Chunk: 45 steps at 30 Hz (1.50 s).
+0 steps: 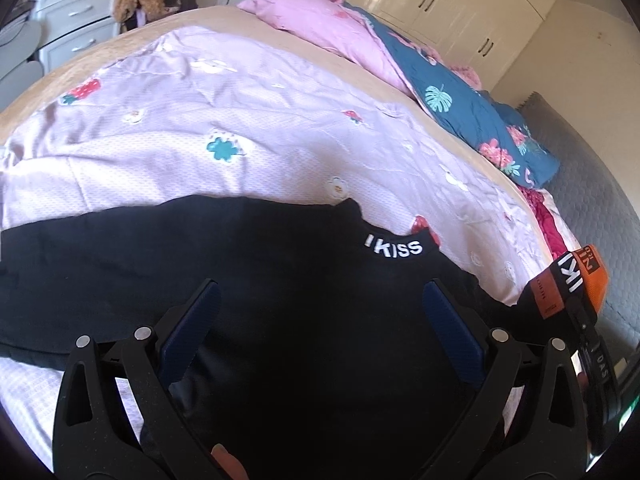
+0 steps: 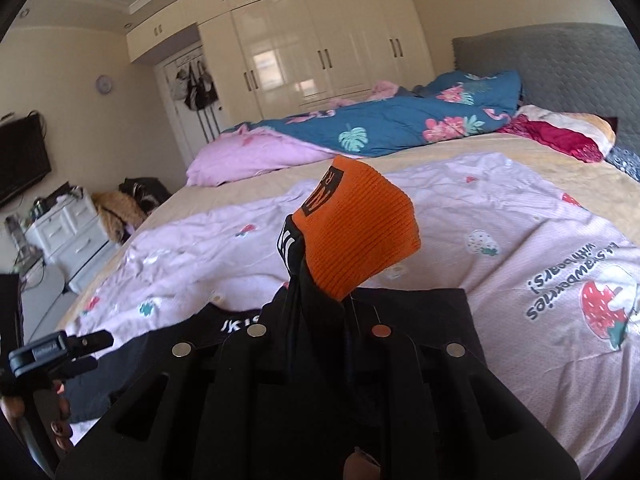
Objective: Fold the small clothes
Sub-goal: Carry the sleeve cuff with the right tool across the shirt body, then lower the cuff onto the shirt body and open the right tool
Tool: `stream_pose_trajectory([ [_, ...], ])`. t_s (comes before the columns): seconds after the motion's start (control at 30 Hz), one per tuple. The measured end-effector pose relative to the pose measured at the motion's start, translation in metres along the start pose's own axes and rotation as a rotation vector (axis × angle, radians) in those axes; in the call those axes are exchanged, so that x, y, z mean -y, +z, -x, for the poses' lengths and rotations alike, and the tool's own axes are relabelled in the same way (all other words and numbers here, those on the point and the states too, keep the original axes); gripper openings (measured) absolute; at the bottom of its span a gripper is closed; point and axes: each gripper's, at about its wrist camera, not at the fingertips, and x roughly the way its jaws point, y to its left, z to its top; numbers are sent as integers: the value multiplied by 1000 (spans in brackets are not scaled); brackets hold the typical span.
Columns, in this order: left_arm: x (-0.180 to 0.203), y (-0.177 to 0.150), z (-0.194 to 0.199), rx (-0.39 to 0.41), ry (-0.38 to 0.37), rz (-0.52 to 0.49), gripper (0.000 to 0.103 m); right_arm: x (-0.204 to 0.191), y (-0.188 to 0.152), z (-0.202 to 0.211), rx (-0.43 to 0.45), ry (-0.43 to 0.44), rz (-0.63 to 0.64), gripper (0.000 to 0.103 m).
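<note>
Mid-fold: right gripper (image 2: 316,316) pinching orange sleeve cuff (image 2: 360,232) aloft; left gripper (image 1: 320,320) spread over black top (image 1: 240,256) — next, probably carrying cuff inward.

Pink sheet (image 1: 224,120) beyond the black shirt (image 1: 200,264) is lying flat, offering open passage. Bunched blue duvet (image 1: 472,108) is blocking the far side. Orange cuff (image 2: 356,232) is standing raised over the shirt's right part.

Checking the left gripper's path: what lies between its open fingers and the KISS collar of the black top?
Only the black top's own fabric; the left gripper hovers open over it below the KISS collar, per the left wrist view.
</note>
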Motion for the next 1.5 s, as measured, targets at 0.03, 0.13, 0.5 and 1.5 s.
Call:
stream_pose_trajectory([
  [0.03, -3, 0, 0, -7, -12, 9, 95, -6, -2, -1, -7, 5, 17, 17],
  [0.13, -7, 0, -3, -32, -55, 28, 95, -18, -9, -6, -25, 19, 53, 17],
  [0.5, -1, -11, -24, -110, -160, 47, 95, -40, -35, -42, -186, 104, 120, 22],
  [1.5, 54, -64, -96, -283, -220, -63, 7, 43, -17, -42, -206, -1, -85, 47],
])
